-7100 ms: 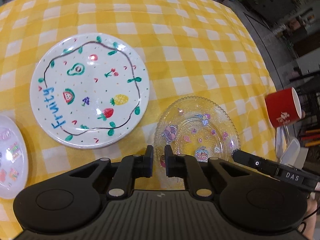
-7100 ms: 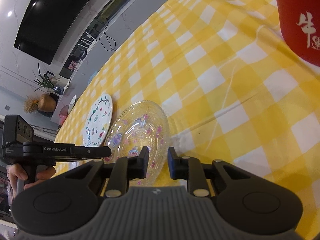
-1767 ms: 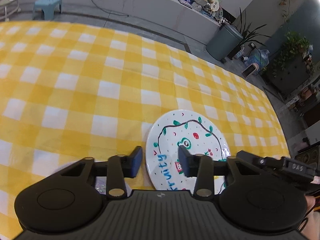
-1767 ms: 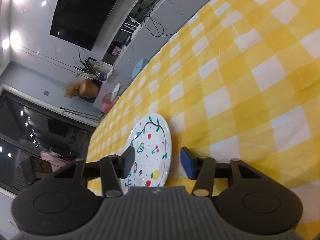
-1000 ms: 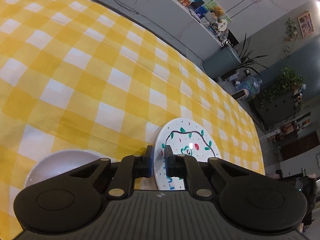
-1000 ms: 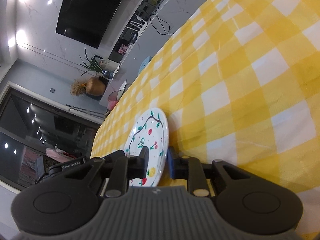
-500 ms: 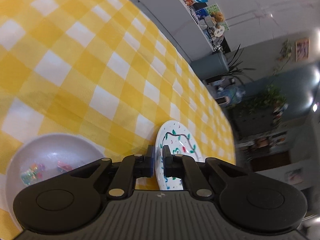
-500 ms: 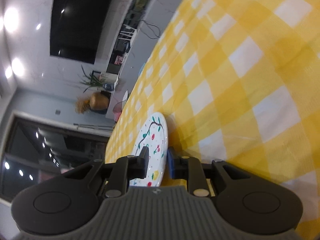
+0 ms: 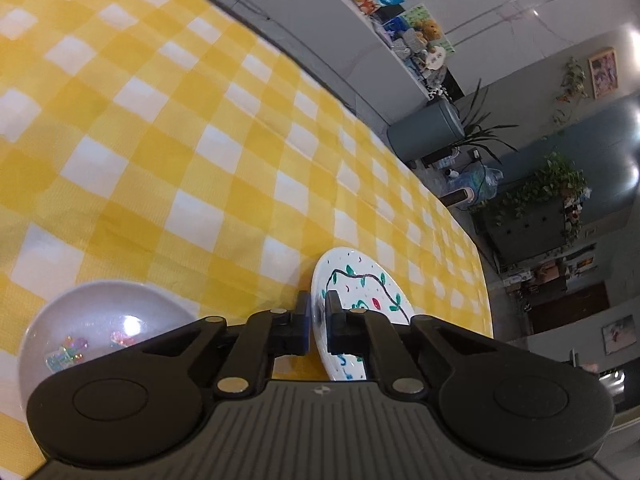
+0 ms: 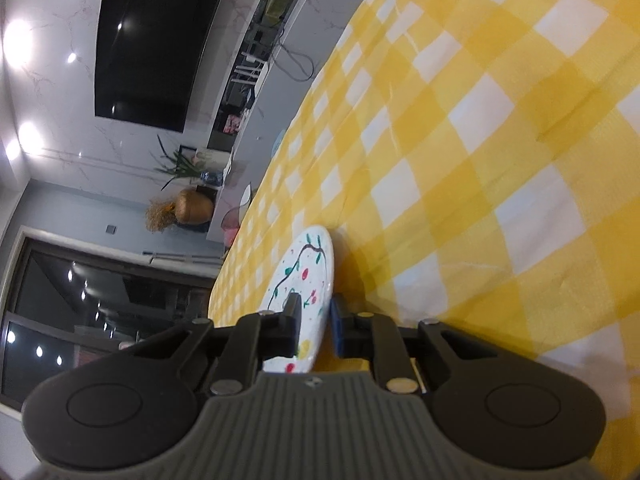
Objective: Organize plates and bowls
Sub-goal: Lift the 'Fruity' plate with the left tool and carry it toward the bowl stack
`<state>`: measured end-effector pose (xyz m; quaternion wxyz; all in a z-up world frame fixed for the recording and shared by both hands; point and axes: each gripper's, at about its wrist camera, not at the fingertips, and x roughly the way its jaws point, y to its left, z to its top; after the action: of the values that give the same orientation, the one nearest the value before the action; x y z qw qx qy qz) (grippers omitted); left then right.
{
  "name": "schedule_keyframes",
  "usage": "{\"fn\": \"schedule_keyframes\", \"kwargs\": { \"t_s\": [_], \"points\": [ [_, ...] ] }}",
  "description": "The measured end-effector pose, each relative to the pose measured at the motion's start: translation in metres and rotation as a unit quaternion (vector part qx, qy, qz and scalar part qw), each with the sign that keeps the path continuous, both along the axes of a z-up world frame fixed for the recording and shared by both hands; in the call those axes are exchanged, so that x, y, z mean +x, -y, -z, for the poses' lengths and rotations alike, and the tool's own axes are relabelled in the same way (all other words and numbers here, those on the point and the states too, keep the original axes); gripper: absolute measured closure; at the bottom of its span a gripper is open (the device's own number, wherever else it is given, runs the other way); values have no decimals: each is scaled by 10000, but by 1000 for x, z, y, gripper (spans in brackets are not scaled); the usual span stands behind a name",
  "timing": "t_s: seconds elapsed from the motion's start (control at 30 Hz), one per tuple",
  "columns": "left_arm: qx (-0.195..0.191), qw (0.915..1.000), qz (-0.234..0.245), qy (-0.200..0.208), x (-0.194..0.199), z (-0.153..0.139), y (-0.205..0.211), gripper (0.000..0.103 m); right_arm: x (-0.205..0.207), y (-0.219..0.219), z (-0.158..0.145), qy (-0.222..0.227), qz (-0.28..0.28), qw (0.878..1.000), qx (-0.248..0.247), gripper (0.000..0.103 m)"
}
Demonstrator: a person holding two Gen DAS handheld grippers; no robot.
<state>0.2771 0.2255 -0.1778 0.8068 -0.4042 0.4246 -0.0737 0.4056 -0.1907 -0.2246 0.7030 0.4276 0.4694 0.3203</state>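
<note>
Gripping opposite rims, the left gripper point(image 9: 317, 320) and right gripper point(image 10: 314, 320) both pinch the white round fruit-painted plate point(image 9: 362, 300), held just above the yellow checked counter point(image 9: 180, 152), right beside the pale shiny bowl point(image 9: 92, 320).

The near rim of the fruit plate point(image 9: 362, 300) is hidden behind the left gripper point(image 9: 316, 312), its blue lettering unreadable. The pale bowl point(image 9: 100, 320) is partly covered (lower edge behind the gripper body), and its glittery contents are possibly stickers.
</note>
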Motion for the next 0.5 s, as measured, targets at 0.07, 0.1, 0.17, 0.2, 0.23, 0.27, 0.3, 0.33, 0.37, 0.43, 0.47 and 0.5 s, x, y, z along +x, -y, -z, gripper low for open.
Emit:
{"fn": "schedule_keyframes", "kwargs": {
  "t_s": [0.07,0.1,0.17,0.2,0.23,0.27,0.3,0.33,0.37,0.43,0.47,0.5],
  "points": [
    [-74,9999,73,63,0,-5,1,96,-3,3,-6,62,49,10000,-12,95],
    [-88,9999,116,61,0,-8,2,96,-6,5,-10,78,64,9999,-7,95],
    [-58,9997,224,78,0,-13,5,96,-9,9,-17,103,67,9999,-2,97],
    [-62,9996,265,84,0,-15,6,96,-13,10,-22,124,75,9999,-8,98],
    [-80,9995,291,89,0,-17,7,96,-15,12,-26,145,88,9999,-16,98],
    [-90,9994,321,103,0,-19,8,96,-18,14,-30,161,117,9998,-34,98],
    [-86,9993,355,107,0,-20,9,96,-22,16,-34,172,155,9997,-54,98],
    [-73,9991,405,79,0,-21,11,96,-25,17,-39,186,186,9996,-70,98],
    [-54,9987,502,34,1,-22,14,96,-29,19,-43,218,216,9995,-82,98],
    [-127,9977,668,31,2,-24,17,96,-39,26,-51,288,297,9991,-120,98],
    [-215,9971,722,64,1,-25,19,96,-44,30,-54,306,335,9989,-130,98],
    [-297,9964,782,96,0,-26,20,96,-49,34,-57,308,370,9988,-136,98]
  ]
}}
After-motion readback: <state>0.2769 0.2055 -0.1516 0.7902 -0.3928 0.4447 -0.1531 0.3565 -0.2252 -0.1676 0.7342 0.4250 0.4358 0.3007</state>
